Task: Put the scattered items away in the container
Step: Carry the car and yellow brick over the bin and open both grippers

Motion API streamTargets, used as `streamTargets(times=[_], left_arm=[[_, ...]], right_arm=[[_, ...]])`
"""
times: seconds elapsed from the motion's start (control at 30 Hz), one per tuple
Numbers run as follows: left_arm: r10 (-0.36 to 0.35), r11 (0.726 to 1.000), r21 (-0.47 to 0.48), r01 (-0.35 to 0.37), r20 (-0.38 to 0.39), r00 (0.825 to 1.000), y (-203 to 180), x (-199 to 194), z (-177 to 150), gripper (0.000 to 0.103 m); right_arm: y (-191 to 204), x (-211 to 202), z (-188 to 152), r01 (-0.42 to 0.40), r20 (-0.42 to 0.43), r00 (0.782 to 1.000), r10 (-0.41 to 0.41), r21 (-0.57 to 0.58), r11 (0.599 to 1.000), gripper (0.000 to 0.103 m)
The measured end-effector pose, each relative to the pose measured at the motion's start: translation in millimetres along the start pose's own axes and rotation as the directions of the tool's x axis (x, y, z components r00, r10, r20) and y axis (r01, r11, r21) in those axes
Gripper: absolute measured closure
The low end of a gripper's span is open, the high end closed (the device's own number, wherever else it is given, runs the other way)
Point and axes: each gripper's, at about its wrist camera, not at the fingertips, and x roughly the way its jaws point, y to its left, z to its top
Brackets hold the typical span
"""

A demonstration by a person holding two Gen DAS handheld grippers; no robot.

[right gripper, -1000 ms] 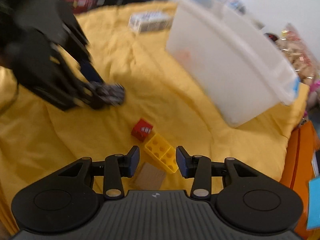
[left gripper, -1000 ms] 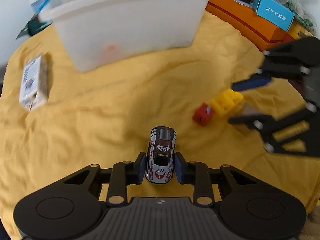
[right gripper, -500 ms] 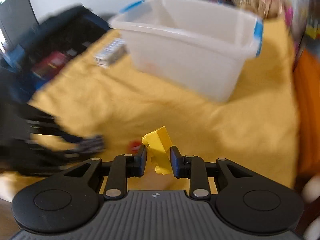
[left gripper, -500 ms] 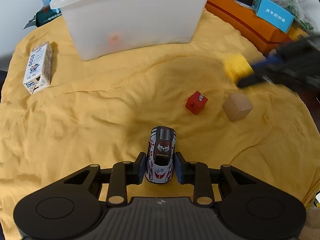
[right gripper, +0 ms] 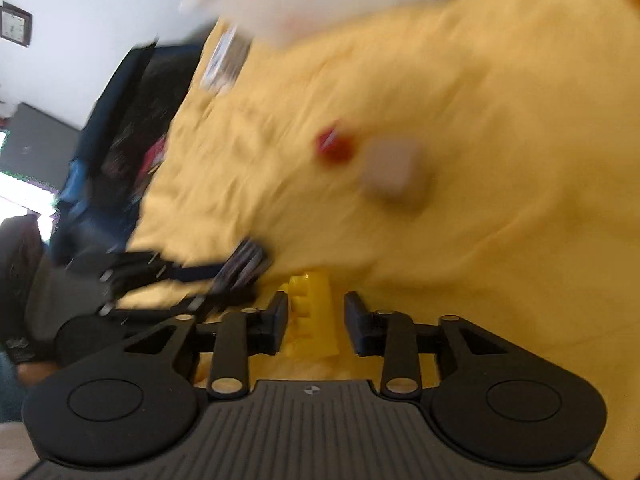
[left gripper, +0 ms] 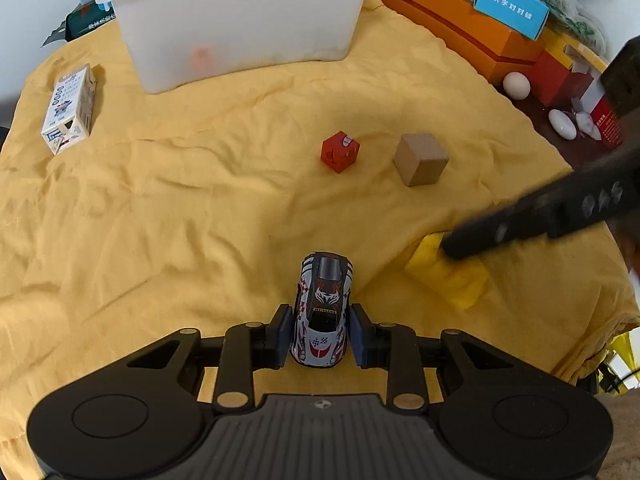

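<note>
Yellow cloth [left gripper: 160,208] covers the work surface, and the white bin [left gripper: 240,20] stands at its far edge, upright and open-topped.

Left gripper [left gripper: 320,332]: jaws narrowed onto a toy car [left gripper: 322,312], both pads against its flanks, nose pointing away toward the bin. Grip appears sound and centred.

Right gripper [right gripper: 314,320]: jaws opening. A yellow brick [right gripper: 310,316] lies between them, close against the left pad, with a clear gap to the right pad. Not gripped. The left view shows the brick [left gripper: 448,276] low on the cloth just right of the car, partly under the right gripper's arm. The right view is heavily blurred, so contact with the cloth cannot be confirmed.

Outstanding items on the cloth: red cube [left gripper: 340,152] and wooden cube [left gripper: 420,158], side by side but apart, mid-cloth; a small carton [left gripper: 70,110] lying far left, near the bin.

Assessment: the step in hand is carrying car and brick to the bin, and the brick is loose. Recommended practice: steady the right gripper, centre the brick between both pads, and close across its flat sides before lifting. Carry the car over the rim before releasing it. Keep the two grippers apart on approach, as they are working close together here.
</note>
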Motion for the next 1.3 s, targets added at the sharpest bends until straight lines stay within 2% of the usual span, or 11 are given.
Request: streamTargets(times=[0.07,0.17,0.37,0.43,0.5,0.6,0.67,0.87,1.13,1.23,1.3], left_arm=[[0.005,1.0,-0.003,-0.005,0.006,1.0,-2,-1,0,0.07],[0.009,1.0,-0.001,-0.009,0.012,1.0,-5,-1,-2,0.069],[0.017,1.0,-0.018,-0.016,0.02,1.0,-5,3,-5,0.068],[0.015,1.0,0.0,-0.015,0.021,1.0,-7,4,-5,0.06],[0.027,0.999,0.018,-0.027,0.023,0.999,-11,4,-6,0.067],[-0.006,1.0,0.0,0.006,0.039,0.999,-7,-5,-3,0.071],[0.001,1.0,0.013,-0.002,0.07,0.998,-7,-17,4,0.071],[0.034,0.996,0.068,-0.052,0.248,0.968,-3,-66,56,0.07],[0.154,0.966,0.125,-0.228,0.434,0.888,16,-90,158,0.07],[0.175,0.968,0.086,-0.236,0.44,0.88,32,-83,195,0.07],[0.19,0.972,0.048,-0.232,0.425,0.885,43,-76,214,0.07]], right_arm=[[10,-11,0,0.078,0.042,0.996,-0.074,-0.088,0.993,0.059],[35,-20,-8,0.136,0.072,0.99,-0.123,-0.22,0.966,0.059],[78,7,-39,0.286,0.102,0.958,-0.268,-0.415,0.863,0.059],[80,20,-45,0.323,0.101,0.945,-0.313,-0.45,0.832,0.061],[76,24,-48,0.337,0.083,0.938,-0.338,-0.459,0.822,0.075],[77,16,-46,0.325,0.078,0.942,-0.327,-0.46,0.826,0.075],[82,4,-40,0.346,0.121,0.937,-0.329,-0.463,0.816,0.075],[91,-34,7,0.428,0.271,0.901,-0.339,-0.426,0.797,0.075],[100,-69,108,0.52,0.455,0.822,-0.343,-0.355,0.777,0.075],[96,-67,145,0.514,0.473,0.813,-0.339,-0.31,0.8,0.075],[93,-60,164,0.506,0.466,0.815,-0.344,-0.283,0.815,0.075]])
